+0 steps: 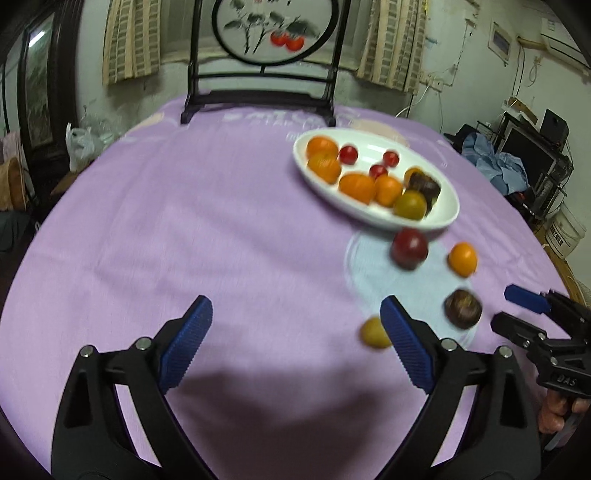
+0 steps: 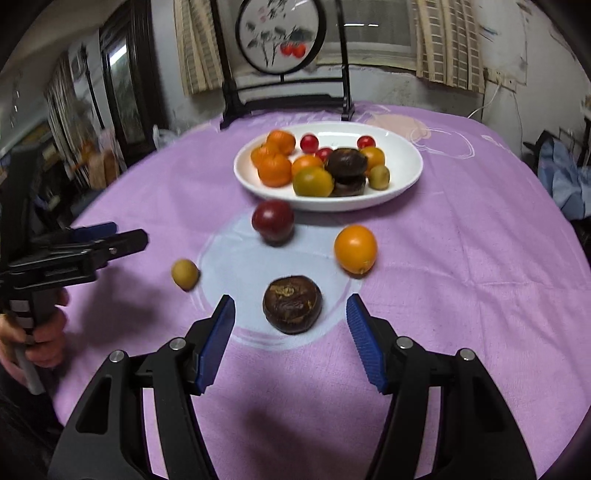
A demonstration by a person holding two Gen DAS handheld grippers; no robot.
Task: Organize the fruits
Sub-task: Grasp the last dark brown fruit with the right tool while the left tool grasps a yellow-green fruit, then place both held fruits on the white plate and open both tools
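My left gripper [image 1: 295,339] hangs over bare purple tablecloth [image 1: 221,221] with its blue pads spread wide and nothing between them; a small yellow-green fruit [image 1: 375,332] lies just beside the inner face of its right-hand finger, partly hidden by it. My right gripper [image 2: 290,338] stands released too, its jaws parted about halfway, and the dark brown round fruit [image 2: 292,304] sits on the cloth just ahead of the gap between the fingertips, not touched by either pad. That brown fruit is squat, its flat top with the pale scar facing up toward the camera, so its short axis stands upright and I can name no long axis across the cloth. It rests on a pale blue printed circle [image 2: 236,266] in the cloth. Left of it, near the circle's edge, lies the same yellow-green fruit, and beyond it on the right an orange fruit [image 2: 355,249]. Farther on, a dark red fruit [image 2: 273,221] sits close to the near rim of the white oval plate [image 2: 406,177], though I cannot tell whether they touch. The plate's long axis runs left to right in the right wrist view, and it holds oranges, small red tomatoes, two stacked brown fruits and greenish ones. Behind it stands a black framed round painting [image 2: 282,33].
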